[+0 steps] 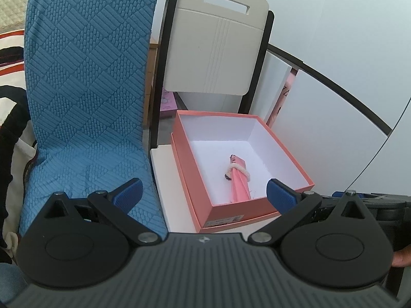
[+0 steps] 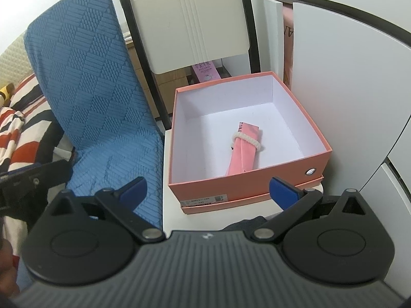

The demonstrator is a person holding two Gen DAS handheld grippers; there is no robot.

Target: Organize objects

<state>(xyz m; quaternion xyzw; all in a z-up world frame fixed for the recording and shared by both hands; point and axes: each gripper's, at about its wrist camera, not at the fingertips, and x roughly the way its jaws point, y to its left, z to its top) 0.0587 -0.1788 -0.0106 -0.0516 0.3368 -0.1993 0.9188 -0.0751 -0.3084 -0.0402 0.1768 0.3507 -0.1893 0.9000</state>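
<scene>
Left wrist: both grippers (image 1: 203, 195) (image 2: 208, 192) gape wide, holding nothing.

Little could be read. The salmon box (image 2: 246, 138) carried a white sticker (image 2: 204, 201) on its front lower edge, its print too small to make out. The pink packet (image 2: 244, 151) inside bore dark lettering at its far end, illegible. A pink carton (image 2: 205, 73) behind the chair showed blurred characters, and a pink board (image 2: 288, 33) at right showed large dark letters, partly hidden.

pouch (image 2: 242, 148) in box (image 2: 303, 128), chair (image 2: 102, 102) left
</scene>
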